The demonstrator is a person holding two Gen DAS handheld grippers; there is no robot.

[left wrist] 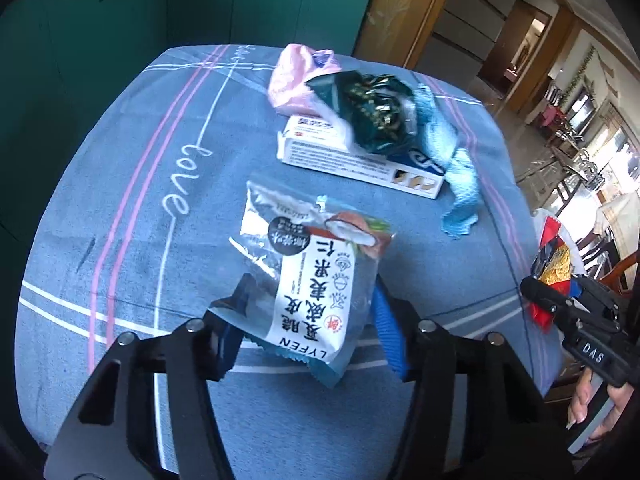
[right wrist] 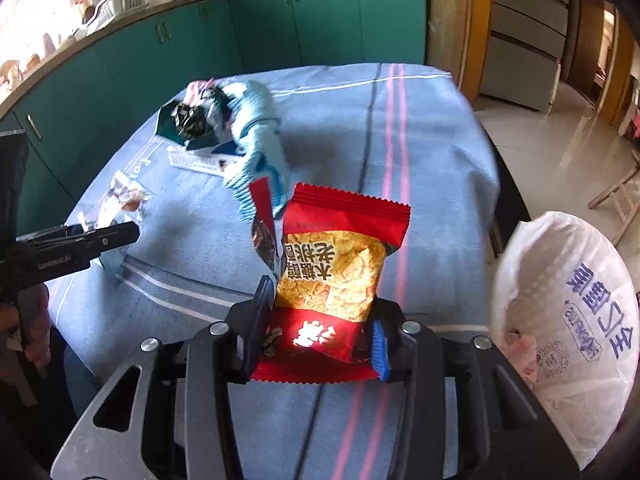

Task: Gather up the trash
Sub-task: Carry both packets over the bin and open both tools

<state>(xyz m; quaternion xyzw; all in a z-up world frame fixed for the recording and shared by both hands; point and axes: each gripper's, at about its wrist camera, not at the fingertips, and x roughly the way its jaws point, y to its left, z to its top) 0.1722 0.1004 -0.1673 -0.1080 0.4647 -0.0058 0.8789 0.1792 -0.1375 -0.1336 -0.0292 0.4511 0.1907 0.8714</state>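
Observation:
A white and blue snack wrapper [left wrist: 316, 248] with black lettering sits between the fingers of my left gripper [left wrist: 312, 292], and both pads press on its sides just above the blue tablecloth [left wrist: 120, 200]. My right gripper [right wrist: 320, 308] is shut on a red and gold snack packet [right wrist: 340, 248], which it holds upright over the cloth. A second, narrow red wrapper [right wrist: 264, 216] sticks up beside the packet. In the left wrist view the right gripper [left wrist: 536, 292] shows at the table's right edge with the red packet [left wrist: 554, 268].
At the table's far side lie a pink bag [left wrist: 288, 76], a dark green foil wrapper [left wrist: 372, 112], a white box [left wrist: 344, 160] and a light blue mesh cloth [left wrist: 460, 172]. An open white plastic bag [right wrist: 560, 312] hangs off the right edge. Green cabinets [right wrist: 280, 24] stand behind.

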